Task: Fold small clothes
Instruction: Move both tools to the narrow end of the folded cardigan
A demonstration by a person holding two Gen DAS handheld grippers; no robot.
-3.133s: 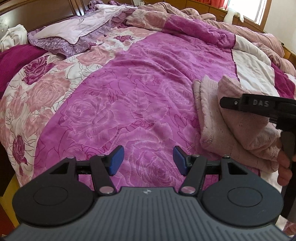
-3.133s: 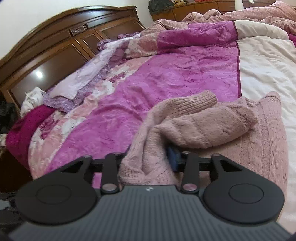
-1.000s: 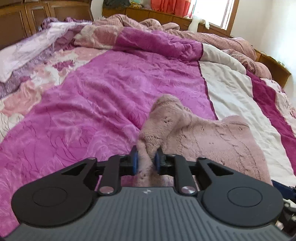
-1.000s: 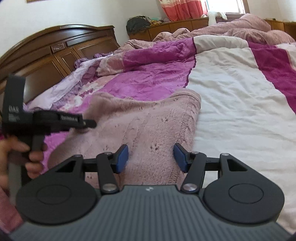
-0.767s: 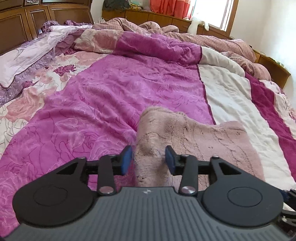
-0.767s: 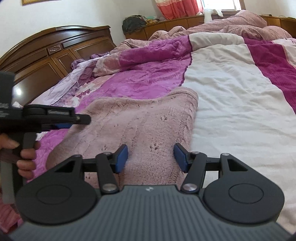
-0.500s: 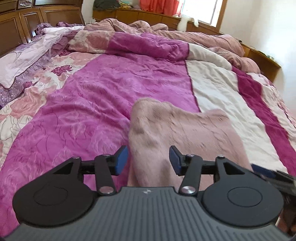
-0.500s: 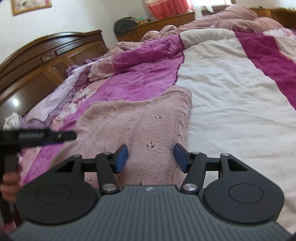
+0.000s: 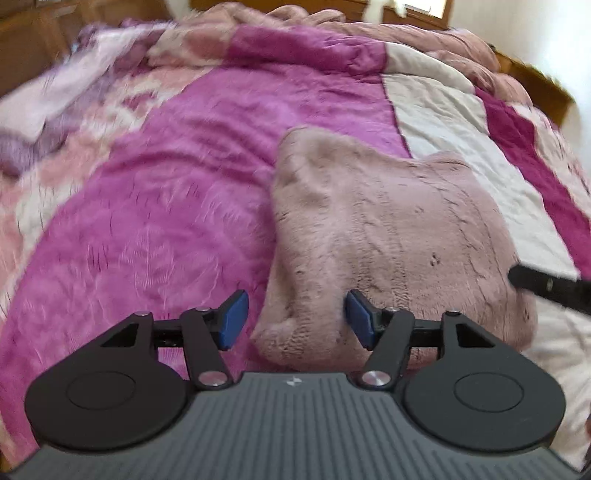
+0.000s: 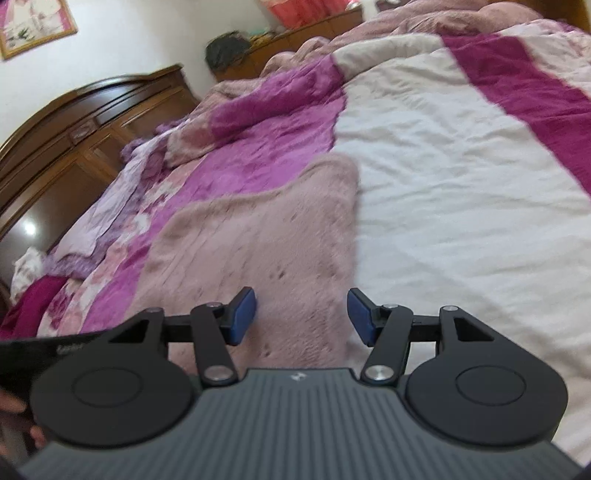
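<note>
Pink knitted garment (image 9: 388, 229) is laid flat on a bed, folded into a rough block, across the seam where the magenta rose-patterned quilt (image 9: 159, 221) meets a cream panel (image 10: 461, 177). The bed is covered almost wholly by that quilt, with a dark magenta stripe (image 10: 524, 96) crossing the cream part and rumpled pink bedding (image 9: 332, 22) heaped at the far end. A carved dark wooden headboard (image 10: 74, 122) is seen along one side, with lilac pillows (image 10: 110, 214) piled against it. A framed picture (image 10: 33, 26) is hung on the pale wall above, and a low wooden cabinet is seen beyond the bed, though it is blurred.

The left gripper (image 9: 295, 317) is held low and angled down over the garment's near left corner; its jaws are opening, the corner lies between the blue pads (image 9: 232, 319), and no pad is pressed on the cloth. The right gripper (image 10: 301, 315) is angled down over the garment's near right edge, its jaws set apart with the knit below them and nothing clamped. Part of each tool is caught at the edge of the other's view, and fingers (image 10: 14, 410) are glimpsed at the lower left of the right wrist view.
</note>
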